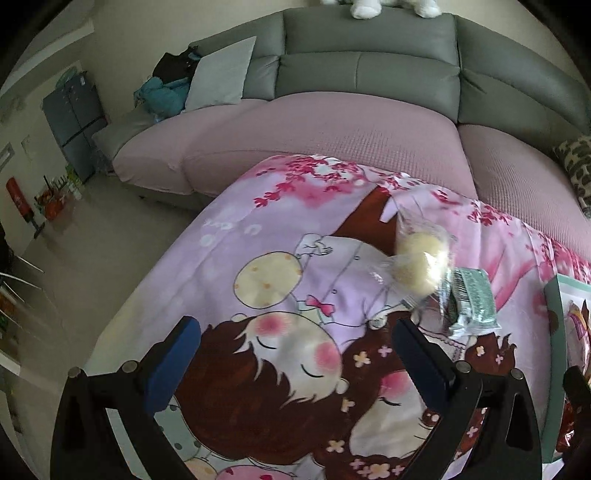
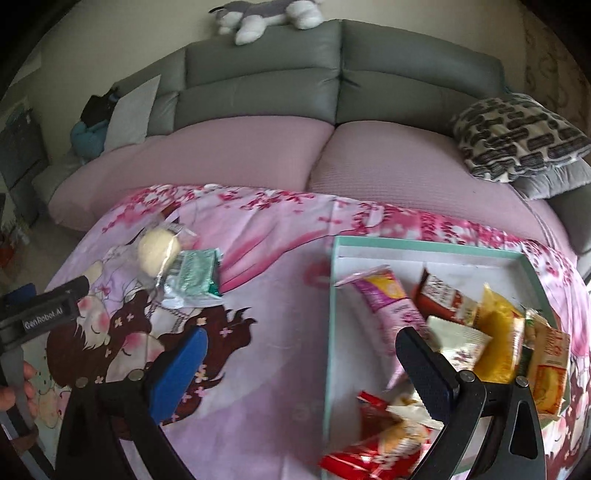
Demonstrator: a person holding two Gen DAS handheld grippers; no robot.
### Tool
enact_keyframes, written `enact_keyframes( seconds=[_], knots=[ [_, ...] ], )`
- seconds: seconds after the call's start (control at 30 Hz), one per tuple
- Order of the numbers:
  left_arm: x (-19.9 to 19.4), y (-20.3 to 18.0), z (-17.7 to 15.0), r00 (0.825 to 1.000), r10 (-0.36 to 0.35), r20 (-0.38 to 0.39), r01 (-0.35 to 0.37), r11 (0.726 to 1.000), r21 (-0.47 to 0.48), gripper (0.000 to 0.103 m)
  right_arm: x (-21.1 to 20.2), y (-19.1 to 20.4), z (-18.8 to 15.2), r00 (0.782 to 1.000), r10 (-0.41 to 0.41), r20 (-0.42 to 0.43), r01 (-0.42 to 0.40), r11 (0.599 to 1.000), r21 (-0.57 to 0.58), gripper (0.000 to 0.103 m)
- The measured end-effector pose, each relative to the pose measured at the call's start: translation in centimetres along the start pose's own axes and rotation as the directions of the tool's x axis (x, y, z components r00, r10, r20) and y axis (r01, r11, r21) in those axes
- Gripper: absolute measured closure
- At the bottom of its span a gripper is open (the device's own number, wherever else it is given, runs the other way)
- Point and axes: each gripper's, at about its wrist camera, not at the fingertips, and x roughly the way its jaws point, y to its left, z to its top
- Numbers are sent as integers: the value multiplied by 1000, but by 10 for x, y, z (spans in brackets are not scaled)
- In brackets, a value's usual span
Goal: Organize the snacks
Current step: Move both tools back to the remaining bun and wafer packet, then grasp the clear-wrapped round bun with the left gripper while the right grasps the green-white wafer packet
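A clear bag of pale yellow buns (image 1: 421,258) (image 2: 159,249) lies on the pink cartoon cloth (image 1: 280,258), with a green-and-silver snack pack (image 1: 472,299) (image 2: 192,280) touching its near right side. My left gripper (image 1: 295,332) hovers open over the cloth, its right finger just short of the bun bag. The same gripper (image 2: 55,295) shows at the left edge of the right wrist view, held by a hand (image 2: 26,387). My right gripper (image 2: 301,343) is open and empty above the left wall of a mint-green tray (image 2: 330,295) (image 1: 554,332) that holds several snack packets (image 2: 480,325).
A grey sofa with a pink seat cover (image 2: 240,155) runs behind the cloth. A patterned cushion (image 2: 517,136) lies at its right and a plush dog (image 2: 266,18) on its back. Floor (image 1: 110,240) and a cabinet (image 1: 74,129) lie to the left.
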Motion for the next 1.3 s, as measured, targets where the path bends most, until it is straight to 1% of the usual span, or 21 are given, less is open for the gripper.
enact_keyframes(
  seconds=[0.1, 0.17, 0.23, 0.27, 0.3, 0.37, 0.47, 0.57, 0.7, 0.8, 0.87, 0.97, 1.0, 1.03, 1.07, 1.1, 1.13, 1.2, 1.23, 1.27, 1.3],
  knots=[
    [4, 6, 0, 1000, -23, 0, 23, 1000, -19, 0, 6, 12, 0, 1000, 9, -8, -10, 1000, -23, 0],
    [10, 8, 1, 998, -62, -2, 62, 997, -50, 0, 11, 20, 0, 1000, 19, -14, -19, 999, -36, 0],
    [16, 8, 3, 991, -133, -12, 132, 989, -73, 0, 15, 27, 2, 999, 33, -14, -33, 999, -43, 0],
    [21, 7, 5, 984, -178, -13, 176, 981, -81, 0, 18, 30, 3, 999, 42, -12, -42, 998, -42, 0],
    [25, 4, 8, 977, -214, -20, 212, 974, -77, 0, 21, 32, 4, 999, 50, -10, -50, 998, -40, 0],
    [27, -3, 15, 969, -245, -20, 244, 969, -45, 0, 30, 36, 8, 997, 71, -15, -71, 997, -36, 0],
    [31, -16, 28, 962, -272, -14, 272, 962, 8, 0, 47, 42, 14, 996, 89, -27, -89, 996, -19, 0],
    [40, -33, 39, 945, -324, -37, 326, 944, 49, 0, 67, 50, 19, 992, 115, -47, -116, 993, -11, 0],
    [53, -54, 44, 933, -353, -67, 359, 927, 112, 0, 93, 64, 21, 989, 121, -89, -125, 991, -41, 0],
    [67, -65, 45, 935, -343, -90, 352, 926, 135, 0, 104, 73, 21, 987, 127, -102, -133, 989, -58, 0],
    [74, -67, 45, 936, -337, -98, 348, 928, 134, 0, 109, 76, 21, 984, 139, -107, -146, 988, -55, 0],
    [83, -69, 44, 940, -326, -103, 338, 932, 130, 5, 114, 79, 24, 985, 137, -104, -144, 988, -58, 0],
    [84, -69, 44, 938, -330, -104, 342, 932, 123, 10, 114, 80, 25, 986, 133, -102, -139, 989, -59, 0],
    [85, -68, 44, 935, -339, -105, 350, 929, 119, 13, 115, 80, 26, 987, 129, -97, -135, 989, -57, 0],
    [85, -67, 45, 931, -350, -105, 361, 926, 114, 13, 117, 79, 27, 987, 129, -94, -134, 990, -49, 1],
    [85, -66, 45, 931, -350, -102, 361, 926, 114, 15, 117, 78, 28, 987, 132, -92, -136, 990, -42, 4],
    [84, -66, 45, 931, -353, -97, 363, 924, 117, 22, 118, 76, 29, 987, 135, -90, -138, 990, -34, 7],
    [82, -65, 46, 918, -385, -93, 393, 913, 107, 31, 118, 74, 29, 986, 144, -87, -146, 989, -19, 18],
    [83, -66, 46, 919, -383, -93, 392, 914, 106, 32, 118, 73, 29, 985, 146, -89, -147, 989, -16, 20],
    [83, -66, 46, 919, -383, -90, 391, 914, 106, 32, 119, 73, 29, 985, 146, -90, -148, 989, -14, 26],
    [82, -65, 46, 918, -387, -89, 394, 913, 101, 33, 118, 73, 29, 985, 150, -89, -152, 988, -11, 34]
  ],
)
